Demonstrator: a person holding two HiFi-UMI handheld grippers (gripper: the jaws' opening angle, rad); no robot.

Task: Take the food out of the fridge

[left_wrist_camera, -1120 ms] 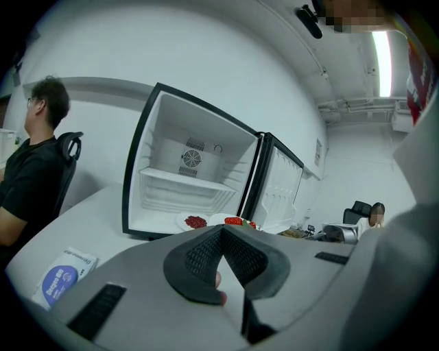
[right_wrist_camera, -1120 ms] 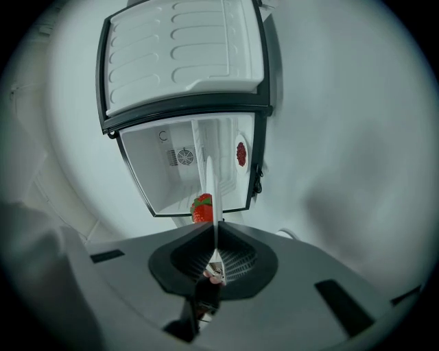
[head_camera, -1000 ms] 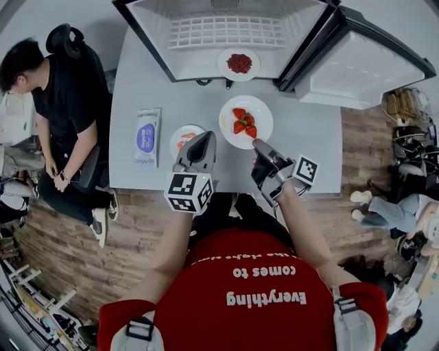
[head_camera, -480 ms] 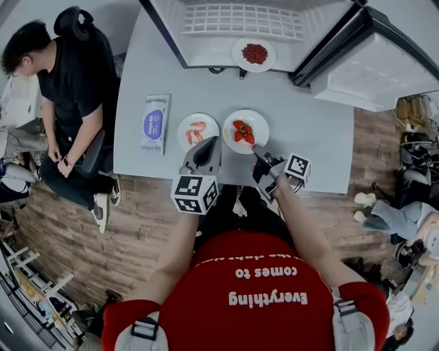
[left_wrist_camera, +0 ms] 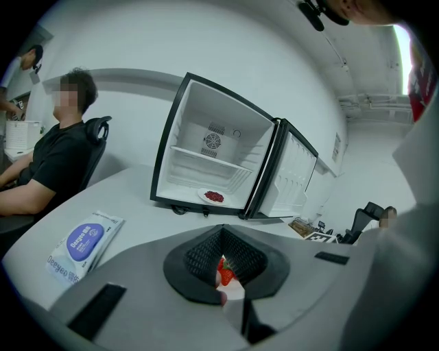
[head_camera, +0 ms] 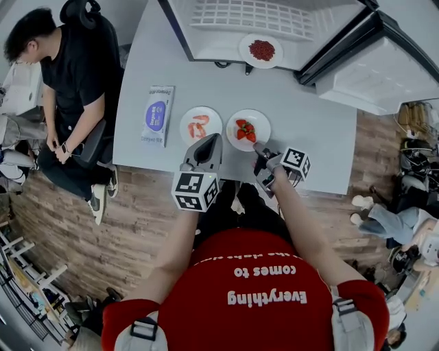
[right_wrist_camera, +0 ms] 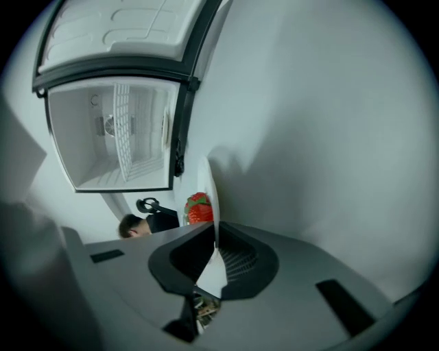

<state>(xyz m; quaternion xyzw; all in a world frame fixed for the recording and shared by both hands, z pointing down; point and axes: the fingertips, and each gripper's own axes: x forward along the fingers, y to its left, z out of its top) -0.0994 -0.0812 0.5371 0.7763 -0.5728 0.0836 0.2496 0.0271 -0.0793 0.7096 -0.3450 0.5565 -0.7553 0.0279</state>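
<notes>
A white plate (head_camera: 260, 119) of strawberries (head_camera: 245, 129) sits on the grey table (head_camera: 309, 116). My right gripper (head_camera: 259, 152) is shut on its near rim. In the right gripper view the plate (right_wrist_camera: 212, 199) shows edge-on between the jaws (right_wrist_camera: 209, 250), with a strawberry (right_wrist_camera: 199, 208) beyond. A second white plate (head_camera: 190, 116) with red and pink pieces lies to its left. My left gripper (head_camera: 209, 141) is at its near rim and looks shut on it (left_wrist_camera: 225, 274). A third plate (head_camera: 248, 56) of dark red food stands in the open fridge (head_camera: 274, 20).
The fridge door (head_camera: 370, 62) hangs open to the right. A blue-and-white packet (head_camera: 158, 115) lies at the table's left. A person in black (head_camera: 68, 75) sits in a chair beside the table's left edge. The fridge (left_wrist_camera: 212, 151) stands behind the packet (left_wrist_camera: 82, 241) in the left gripper view.
My right gripper has come down with the strawberry plate, which now rests low beside the other plate. The left gripper has sunk a little with its plate.
</notes>
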